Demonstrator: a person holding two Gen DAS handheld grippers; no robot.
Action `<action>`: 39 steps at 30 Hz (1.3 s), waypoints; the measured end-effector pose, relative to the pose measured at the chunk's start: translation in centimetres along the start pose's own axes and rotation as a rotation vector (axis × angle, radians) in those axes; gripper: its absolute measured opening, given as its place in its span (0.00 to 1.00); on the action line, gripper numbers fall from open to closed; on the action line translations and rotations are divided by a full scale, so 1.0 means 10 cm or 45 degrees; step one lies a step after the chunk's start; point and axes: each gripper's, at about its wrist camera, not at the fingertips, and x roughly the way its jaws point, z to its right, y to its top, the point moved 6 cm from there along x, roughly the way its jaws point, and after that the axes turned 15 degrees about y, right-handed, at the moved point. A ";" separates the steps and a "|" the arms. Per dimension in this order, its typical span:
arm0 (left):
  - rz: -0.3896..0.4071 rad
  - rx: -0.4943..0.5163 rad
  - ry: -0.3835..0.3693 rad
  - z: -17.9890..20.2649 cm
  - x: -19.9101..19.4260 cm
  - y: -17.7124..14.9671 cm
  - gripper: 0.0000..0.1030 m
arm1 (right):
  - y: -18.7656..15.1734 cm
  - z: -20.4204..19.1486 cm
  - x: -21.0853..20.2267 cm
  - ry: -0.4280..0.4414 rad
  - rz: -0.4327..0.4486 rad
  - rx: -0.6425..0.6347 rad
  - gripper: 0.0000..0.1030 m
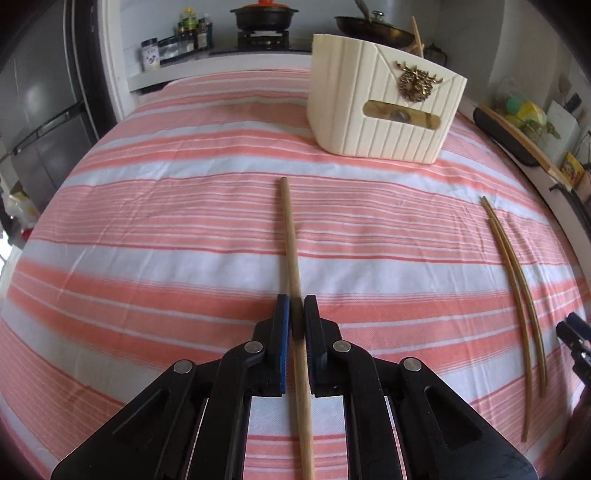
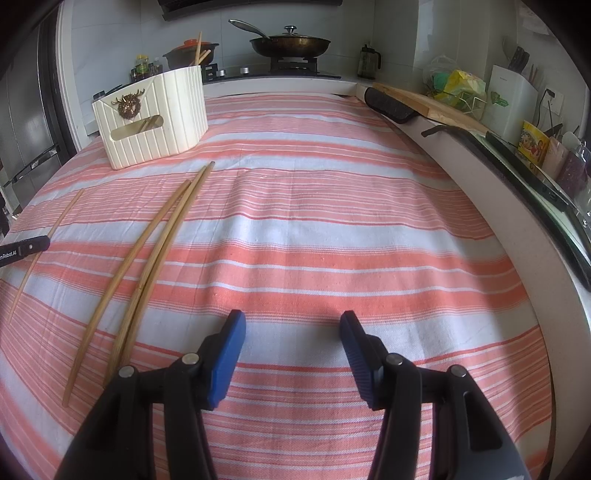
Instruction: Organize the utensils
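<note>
My left gripper [image 1: 296, 308] is shut on a wooden chopstick [image 1: 290, 229] that points toward a cream ribbed utensil holder [image 1: 384, 110] at the back of the striped tablecloth. The holder [image 2: 155, 114] has chopsticks standing in it. More wooden chopsticks [image 1: 517, 280] lie on the cloth to the right; in the right wrist view they [image 2: 155, 251] lie left of my right gripper [image 2: 293, 325], which is open and empty above the cloth. The held chopstick [image 2: 48, 236] and the left gripper's tip [image 2: 26, 248] show at the far left.
A striped cloth [image 2: 332, 229] covers the table. Behind it a counter holds a stove with a frying pan [image 2: 291, 44], a clay pot [image 1: 264, 16] and spice jars [image 1: 177, 40]. A cutting board [image 2: 424, 101] and clutter line the right edge. A fridge [image 1: 37, 110] stands left.
</note>
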 end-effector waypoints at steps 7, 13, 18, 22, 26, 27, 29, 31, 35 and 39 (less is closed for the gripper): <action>0.060 0.065 -0.068 0.07 -0.11 -0.17 0.79 | 0.24 -0.40 -0.04 0.189 0.001 0.018 0.54; 0.051 0.038 -0.074 0.01 -0.08 -0.17 0.83 | 0.50 -0.74 0.35 0.225 -0.085 -0.051 0.34; 0.049 0.056 -0.076 0.03 -0.08 -0.17 0.88 | 0.54 -0.64 0.52 0.294 -0.101 0.089 0.26; 0.048 0.070 -0.071 0.05 -0.08 -0.17 0.89 | 0.54 -0.56 0.54 0.348 -0.084 0.184 0.22; 0.048 0.062 -0.081 0.05 -0.08 -0.18 0.90 | 0.56 -0.52 0.53 0.437 -0.060 0.287 0.21; 0.049 0.062 -0.082 0.04 -0.08 -0.18 0.90 | 0.57 -0.50 0.52 0.483 -0.035 0.334 0.21; 0.048 0.068 -0.075 0.05 -0.08 -0.18 0.90 | 0.56 -0.50 0.55 0.423 -0.061 0.306 0.21; 0.048 0.078 -0.062 0.06 -0.08 -0.18 0.90 | 0.56 -0.53 0.57 0.347 -0.084 0.212 0.16; 0.047 0.088 -0.051 0.06 -0.08 -0.18 0.90 | 0.57 -0.53 0.60 0.442 -0.081 0.294 0.18; 0.046 0.104 -0.033 0.08 -0.07 -0.18 0.90 | 0.61 -0.65 0.64 0.360 -0.104 0.164 0.17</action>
